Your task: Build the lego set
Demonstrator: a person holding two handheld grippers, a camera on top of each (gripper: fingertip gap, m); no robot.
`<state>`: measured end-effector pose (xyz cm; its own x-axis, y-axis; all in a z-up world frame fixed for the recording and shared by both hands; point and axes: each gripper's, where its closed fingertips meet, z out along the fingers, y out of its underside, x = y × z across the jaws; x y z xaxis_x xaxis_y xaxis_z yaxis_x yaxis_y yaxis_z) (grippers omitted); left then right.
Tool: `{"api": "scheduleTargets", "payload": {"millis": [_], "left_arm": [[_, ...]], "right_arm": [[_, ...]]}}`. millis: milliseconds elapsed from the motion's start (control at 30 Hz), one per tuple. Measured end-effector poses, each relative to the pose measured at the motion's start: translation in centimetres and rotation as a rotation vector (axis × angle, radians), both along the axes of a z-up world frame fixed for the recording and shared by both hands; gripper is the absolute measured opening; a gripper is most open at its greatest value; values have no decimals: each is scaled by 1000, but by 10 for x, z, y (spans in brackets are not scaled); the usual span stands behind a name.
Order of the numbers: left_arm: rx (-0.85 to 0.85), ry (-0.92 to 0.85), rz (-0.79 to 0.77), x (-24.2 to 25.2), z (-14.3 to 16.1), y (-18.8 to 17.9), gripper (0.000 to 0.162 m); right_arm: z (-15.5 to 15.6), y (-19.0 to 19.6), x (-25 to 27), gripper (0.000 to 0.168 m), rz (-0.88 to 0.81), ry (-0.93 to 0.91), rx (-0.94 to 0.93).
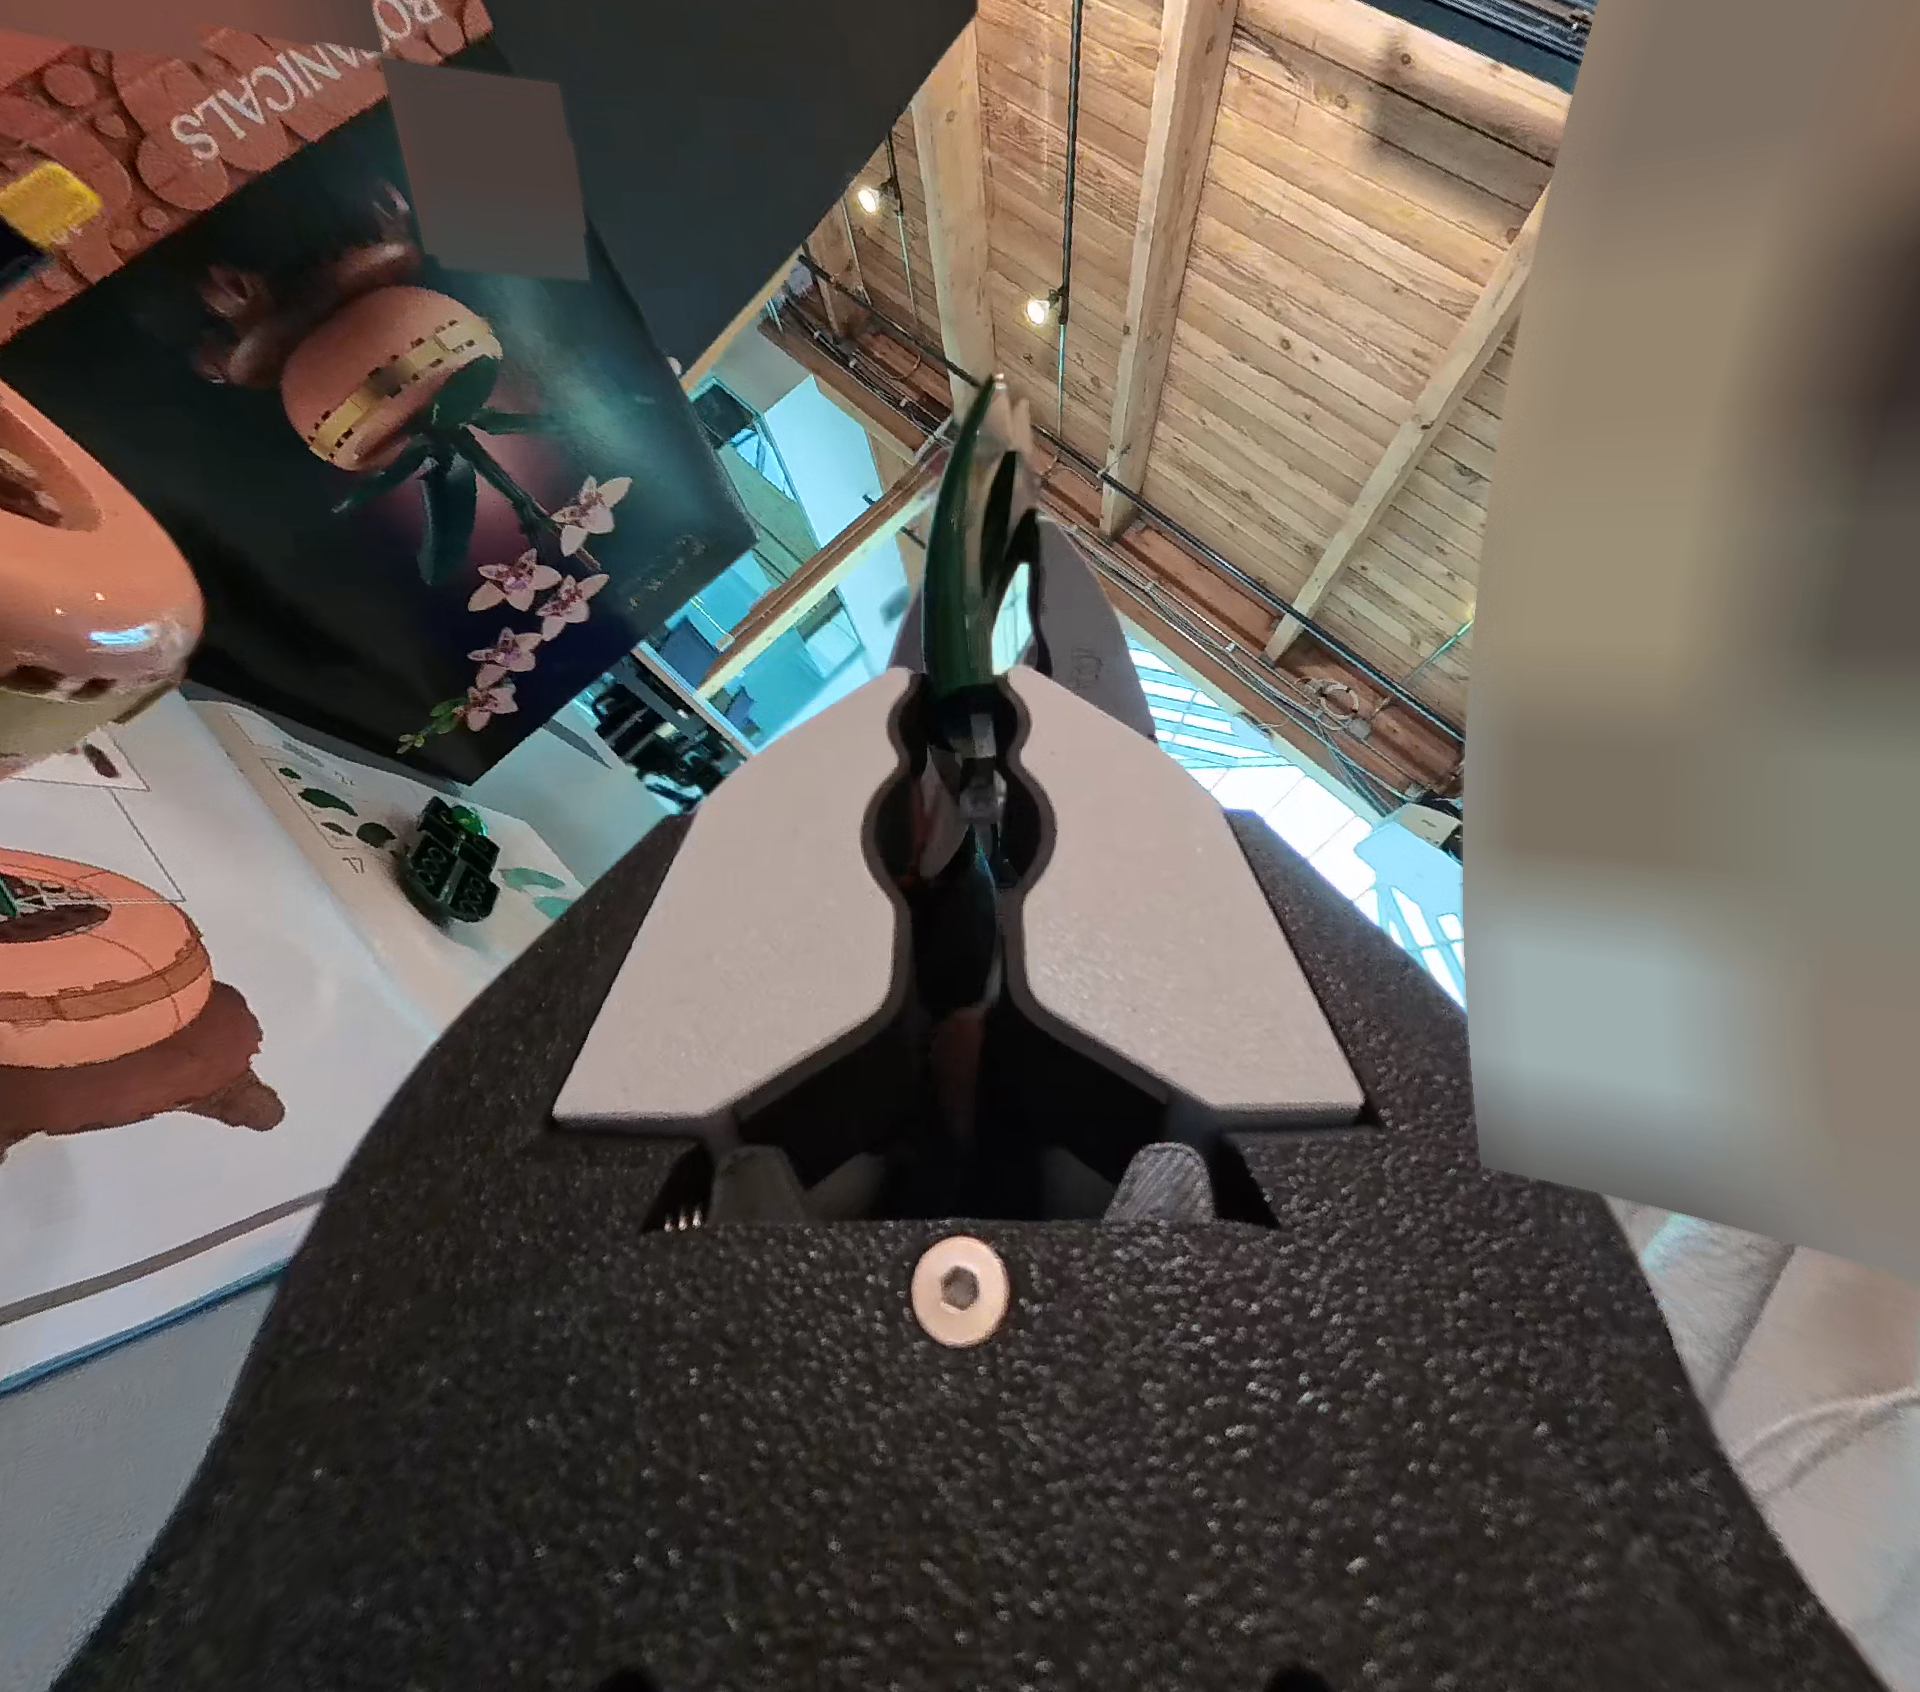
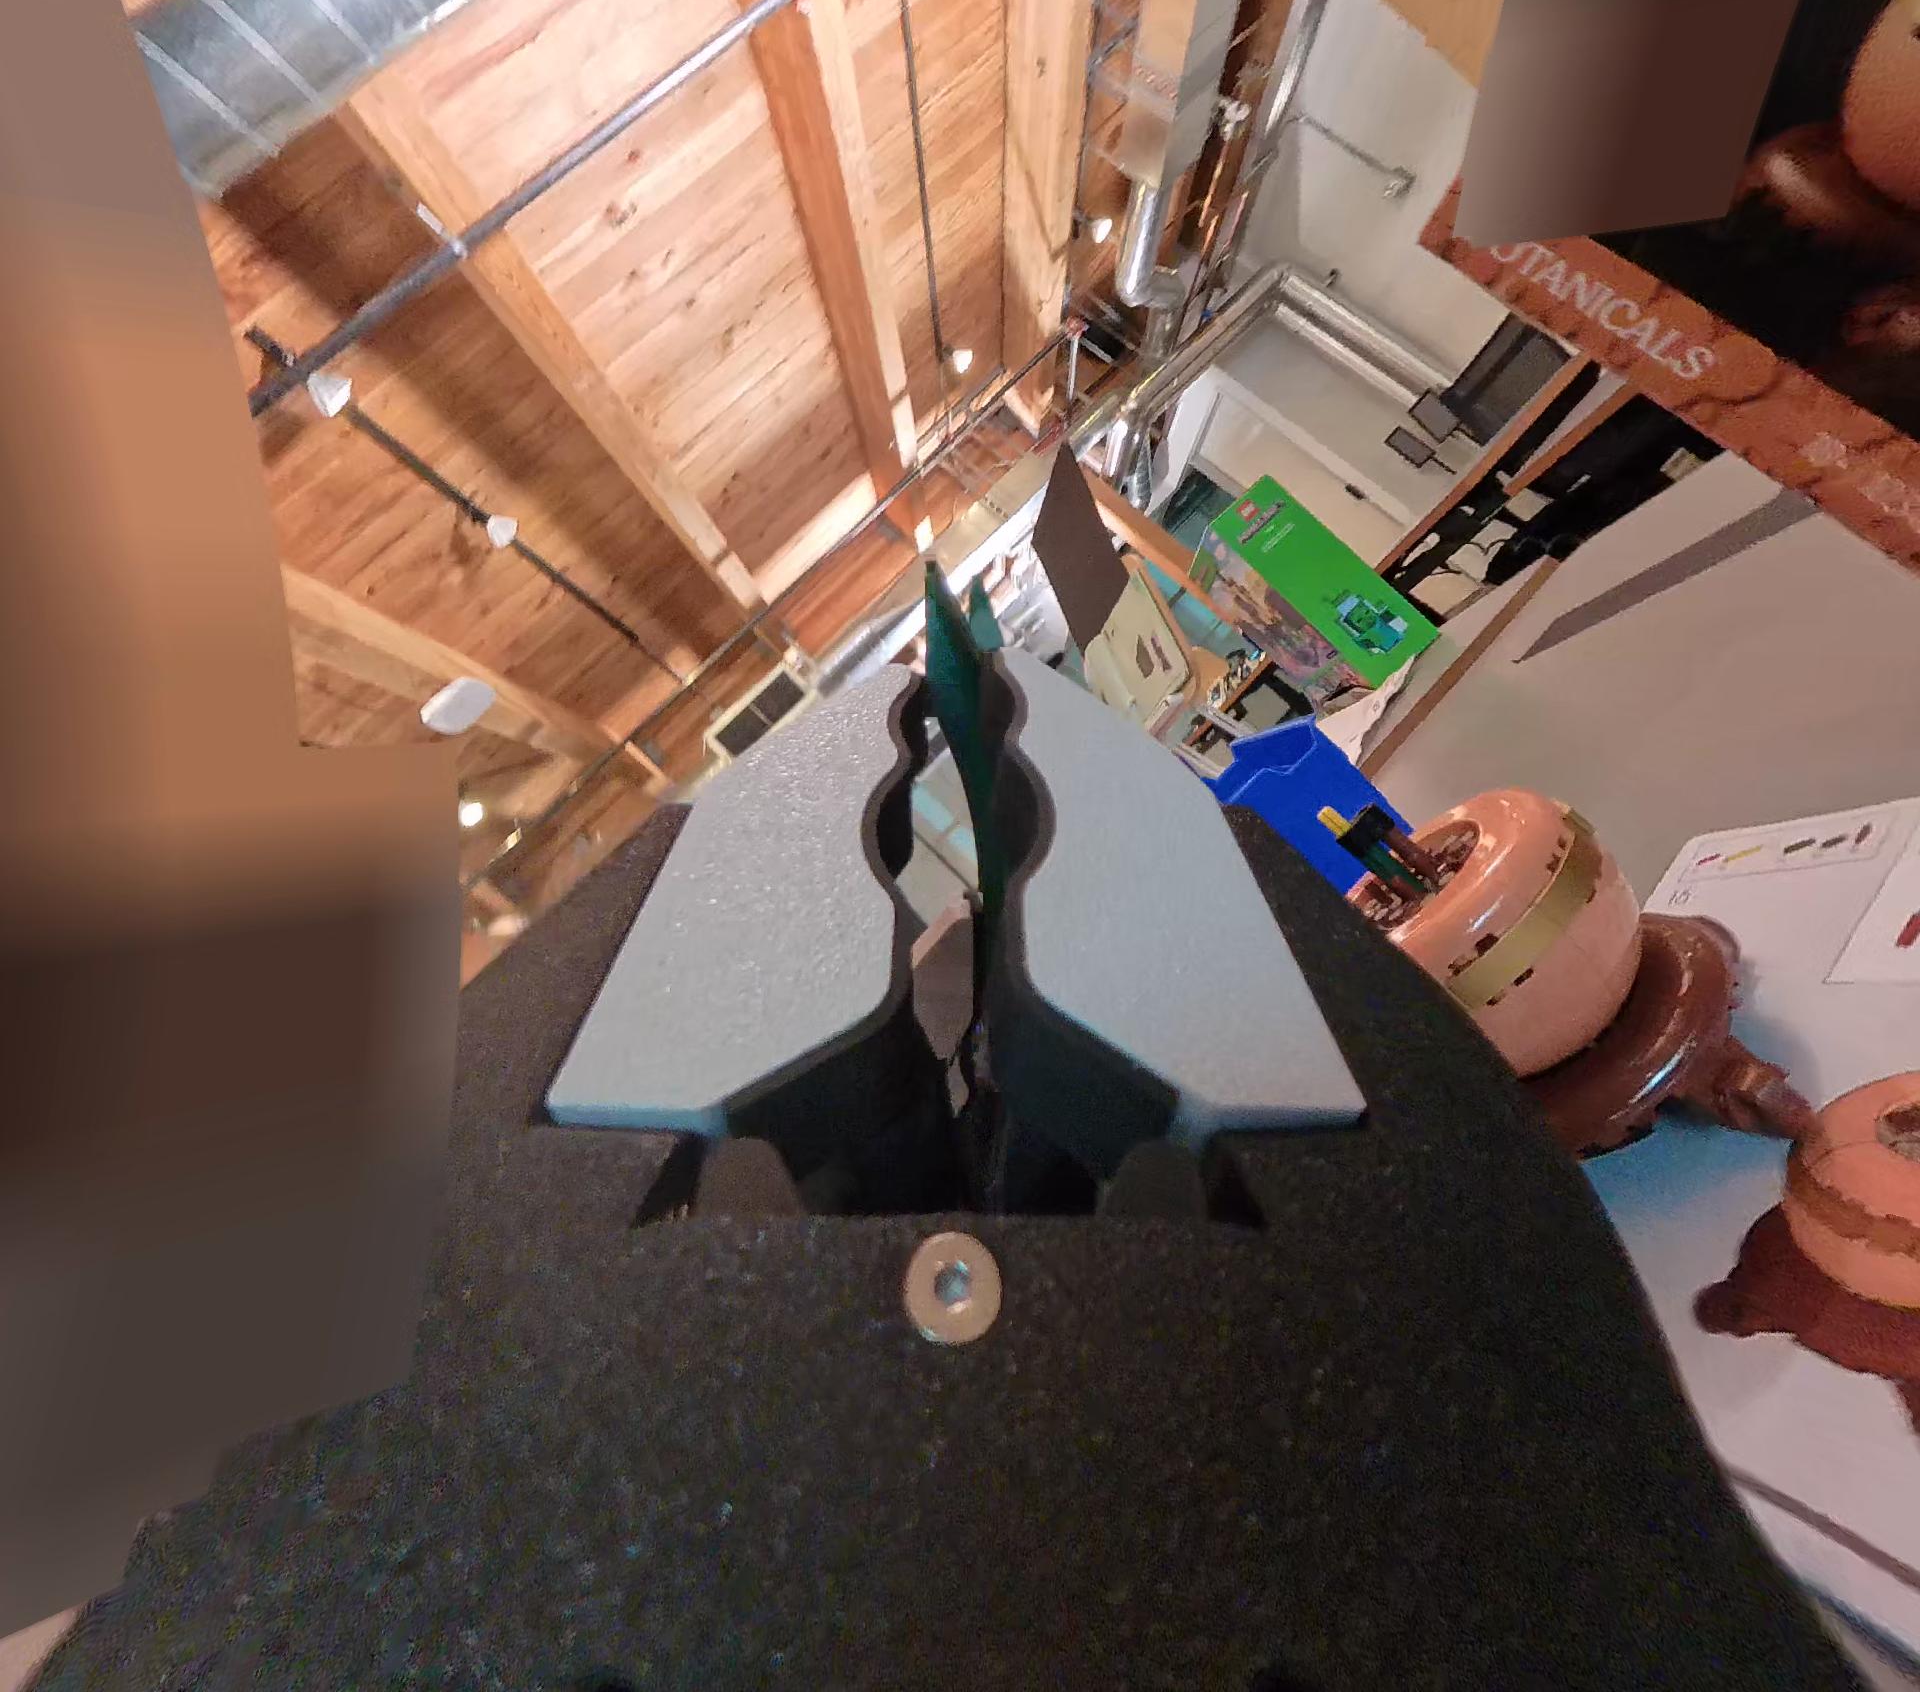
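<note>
My left gripper [image 1: 961, 692] points up toward the ceiling and is shut on a dark green leaf piece [image 1: 961, 541] with a small grey connector at its base. My right gripper [image 2: 961, 676] also points upward and is shut on a dark green leaf piece [image 2: 951, 655] that sticks out past the tips. The pink and tan flower pot model [image 2: 1496, 915] stands on its brown base at the right in the right wrist view, with stems in its top. Its pink rim shows at the left edge in the left wrist view [image 1: 94, 603].
Loose dark green bricks [image 1: 452, 858] lie on the open instruction booklet [image 1: 208, 811]. The set's box [image 1: 436, 416] stands behind it. A blue bin [image 2: 1299, 790] and a green box [image 2: 1320, 582] sit farther back. The booklet also shows in the right wrist view [image 2: 1766, 894]. Across from one pair of fingers to the other is roughly 4 cm.
</note>
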<state>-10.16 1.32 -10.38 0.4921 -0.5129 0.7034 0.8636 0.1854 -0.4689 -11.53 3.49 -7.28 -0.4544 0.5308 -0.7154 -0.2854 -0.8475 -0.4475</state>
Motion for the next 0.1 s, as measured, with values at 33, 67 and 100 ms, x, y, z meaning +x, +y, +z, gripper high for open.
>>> {"api": "scheduleTargets", "payload": {"millis": [33,67,100], "left_arm": [[4,-7,-12,-1,0,-1,10],[7,-8,-25,-1,1,-3,10],[10,-5,-41,-1,2,-4,10]], "right_arm": [[1,0,3,18,6,-6,44],[1,0,4,35,12,-35,102],[-1,0,5,52,17,-77,181]]}}
